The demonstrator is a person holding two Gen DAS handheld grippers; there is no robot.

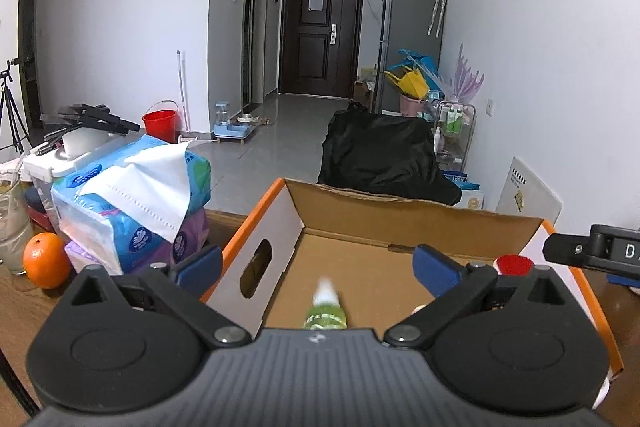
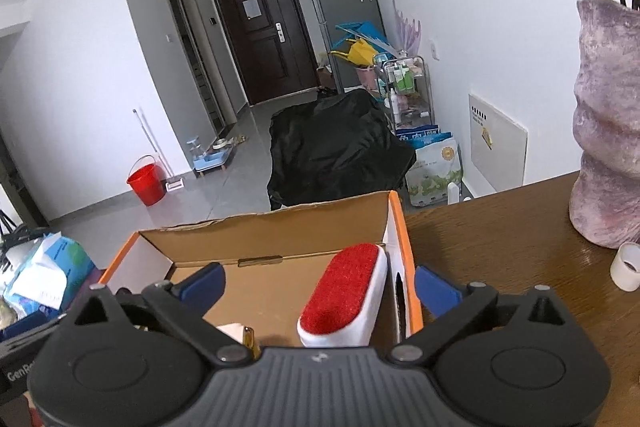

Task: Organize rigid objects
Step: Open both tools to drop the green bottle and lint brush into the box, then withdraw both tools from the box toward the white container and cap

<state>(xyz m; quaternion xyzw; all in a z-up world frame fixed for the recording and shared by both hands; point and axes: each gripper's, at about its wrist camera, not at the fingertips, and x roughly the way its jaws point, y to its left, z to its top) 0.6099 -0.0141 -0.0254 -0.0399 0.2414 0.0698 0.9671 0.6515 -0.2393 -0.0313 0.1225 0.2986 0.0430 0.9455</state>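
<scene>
An open cardboard box (image 1: 420, 217) with orange edges stands on the wooden table. My left gripper (image 1: 320, 267) hangs over it, open, blue pads wide apart. A green bottle with a white cap (image 1: 326, 309) lies blurred below and between them, touching neither pad. My right gripper (image 2: 320, 285) is open too, straddling the right wall of the box (image 2: 394, 223). A red and white lint brush (image 2: 346, 297) lies inside against that wall, free of the pads; its red end (image 1: 514, 264) shows in the left wrist view. A small tan object (image 2: 236, 334) lies on the box floor.
Tissue packs (image 1: 132, 203) and an orange (image 1: 46, 259) sit left of the box. A mauve vase (image 2: 608, 131) and a small white cup (image 2: 627, 266) stand on the table to the right. The other gripper's body (image 1: 596, 247) shows at the right edge. Behind the table a black-covered bulk (image 2: 336, 151).
</scene>
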